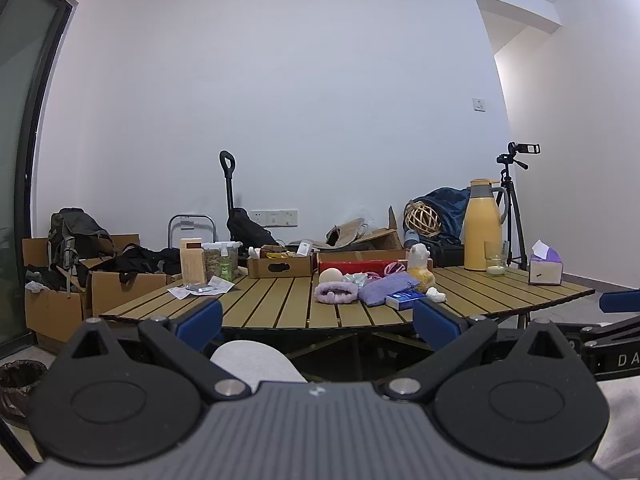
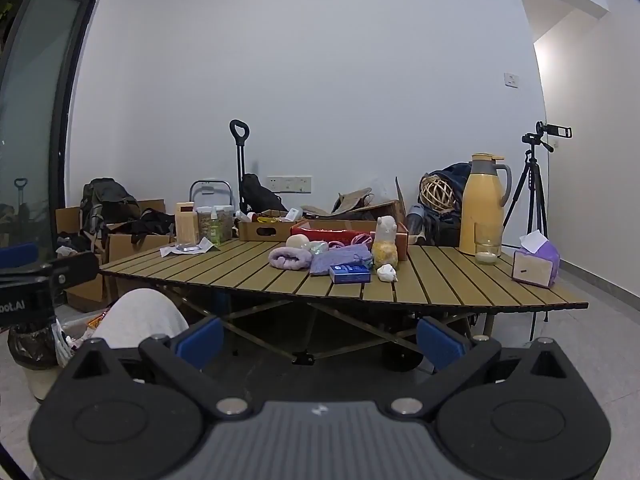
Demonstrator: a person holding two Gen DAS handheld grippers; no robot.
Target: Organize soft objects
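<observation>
Both the left claw (image 1: 318, 318) and the right claw (image 2: 320, 338) are held spread wide and empty, short of the slatted bench (image 2: 440, 280). The soft things are clustered mid-bench: a lilac plush roll (image 2: 290, 258) laid crosswise, a purple cloth (image 2: 340, 258) beside it, and a plush toy (image 2: 385, 242) set upright.

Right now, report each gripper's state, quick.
Left gripper: open, holding nothing, short of the table.
Right gripper: open, holding nothing, also short of the table.
</observation>
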